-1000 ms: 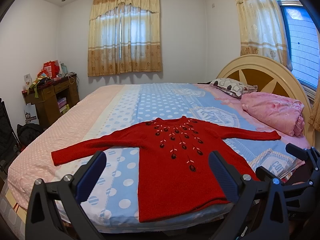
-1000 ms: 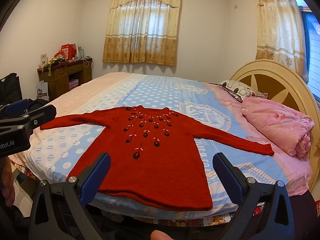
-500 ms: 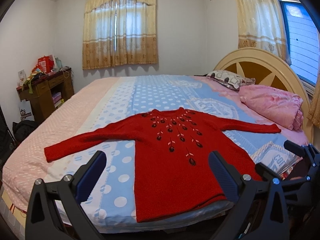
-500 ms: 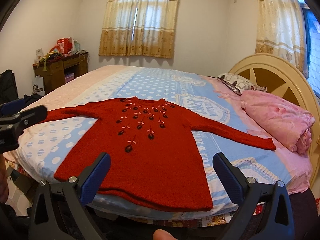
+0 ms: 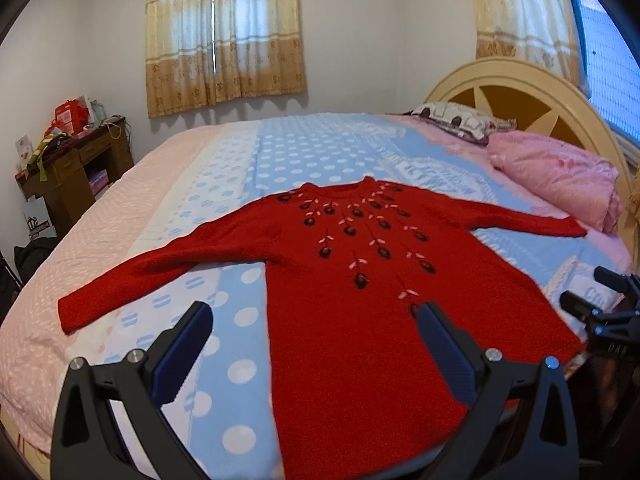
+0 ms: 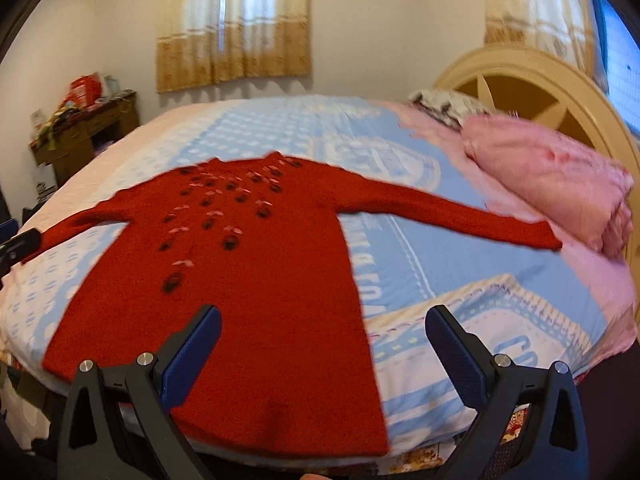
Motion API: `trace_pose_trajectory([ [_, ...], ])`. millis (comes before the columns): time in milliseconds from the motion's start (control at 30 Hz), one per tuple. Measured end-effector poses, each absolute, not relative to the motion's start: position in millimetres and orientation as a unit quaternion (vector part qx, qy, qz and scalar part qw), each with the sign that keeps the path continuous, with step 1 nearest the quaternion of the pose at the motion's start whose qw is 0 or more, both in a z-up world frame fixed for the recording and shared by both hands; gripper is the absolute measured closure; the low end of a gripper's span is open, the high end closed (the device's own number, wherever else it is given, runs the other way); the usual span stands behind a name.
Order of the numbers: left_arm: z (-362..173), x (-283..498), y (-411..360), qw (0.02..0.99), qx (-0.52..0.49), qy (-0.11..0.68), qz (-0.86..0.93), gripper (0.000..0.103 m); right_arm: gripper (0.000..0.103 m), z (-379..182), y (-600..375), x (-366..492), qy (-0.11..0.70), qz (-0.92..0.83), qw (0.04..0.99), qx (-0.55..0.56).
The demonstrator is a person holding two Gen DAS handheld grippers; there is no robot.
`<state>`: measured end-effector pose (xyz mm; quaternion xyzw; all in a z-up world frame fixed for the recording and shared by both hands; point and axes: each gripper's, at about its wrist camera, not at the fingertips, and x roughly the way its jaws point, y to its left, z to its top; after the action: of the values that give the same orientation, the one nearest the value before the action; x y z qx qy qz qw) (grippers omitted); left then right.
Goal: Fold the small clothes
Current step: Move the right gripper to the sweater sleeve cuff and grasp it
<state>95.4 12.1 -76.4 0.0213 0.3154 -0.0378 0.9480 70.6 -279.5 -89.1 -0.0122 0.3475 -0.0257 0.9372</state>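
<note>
In the left wrist view, a red sweater (image 5: 360, 300) is spread flat on the near part of the bed (image 5: 280, 152), sleeves out; the left gripper (image 5: 312, 332) is held released above its hem. In the blurred right wrist view, the right gripper (image 6: 322, 340) is likewise held released, empty, over the sweater's near right edge.
</note>
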Motion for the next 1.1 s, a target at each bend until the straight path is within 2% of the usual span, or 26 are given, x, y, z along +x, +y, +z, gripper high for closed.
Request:
trace_pose_trajectory([
  [267,-84.8,139.2,19.4,0.942,0.038,0.332,-0.026,0.0,0.001,-105.2,-319.7,106.3,0.37,-0.067,0.926,-0.005],
  [700,-104.0,201.9,26.6,0.934,0.037,0.355,-0.01,0.0,0.002,-112.9,-453.5,162.1,0.379,-0.177,0.903,0.094],
  [967,-114.3,233.6,32.4,0.932,0.045,0.358,-0.002,0.0,0.014,-108.2,-553.8,181.6,0.379,-0.275,0.874,0.129],
  [1100,-122.1,243.8,36.8,0.929,0.041,0.368,0.001,0.0,0.016,-109.2,-594.4,189.8,0.383,-0.312,0.858,0.142],
])
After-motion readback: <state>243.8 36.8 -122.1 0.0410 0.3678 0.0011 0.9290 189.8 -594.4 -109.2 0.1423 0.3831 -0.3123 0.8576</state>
